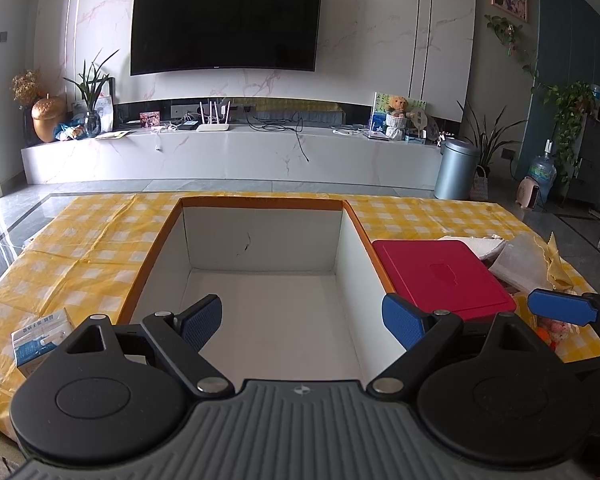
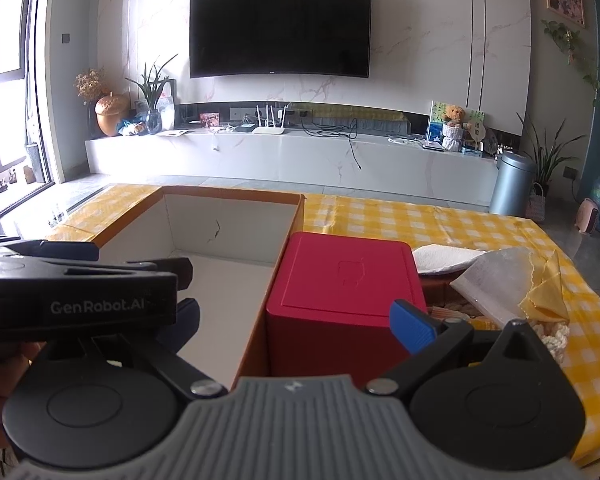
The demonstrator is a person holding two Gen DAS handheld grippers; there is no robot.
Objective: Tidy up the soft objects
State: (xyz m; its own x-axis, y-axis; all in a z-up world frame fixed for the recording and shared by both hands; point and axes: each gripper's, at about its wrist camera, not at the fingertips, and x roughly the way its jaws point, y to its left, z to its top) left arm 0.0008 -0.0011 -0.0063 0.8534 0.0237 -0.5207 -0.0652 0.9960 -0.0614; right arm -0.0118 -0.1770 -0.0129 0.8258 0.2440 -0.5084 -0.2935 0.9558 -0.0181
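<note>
An open cardboard box (image 1: pixel 260 240) with white inner walls and an orange rim stands on the yellow checked tablecloth; nothing shows inside it. It also shows in the right wrist view (image 2: pixel 228 216). My left gripper (image 1: pixel 302 326) is open and empty, hovering over the box's near edge. My right gripper (image 2: pixel 300 332) is open and empty, above a red box (image 2: pixel 340 280); its blue fingertip (image 1: pixel 560 308) shows at the right of the left wrist view. Soft cloths lie to the right: a white towel (image 2: pixel 444 258), a pale cloth (image 2: pixel 496 276), a yellow cloth (image 2: pixel 548 300), and a knitted piece (image 2: pixel 556 336).
The red box (image 1: pixel 444 276) stands against the cardboard box's right wall. A small blue-and-white carton (image 1: pixel 40 338) lies on the cloth at left. Beyond the table are a TV wall (image 1: pixel 226 20), a marble bench and a grey bin (image 1: pixel 456 168).
</note>
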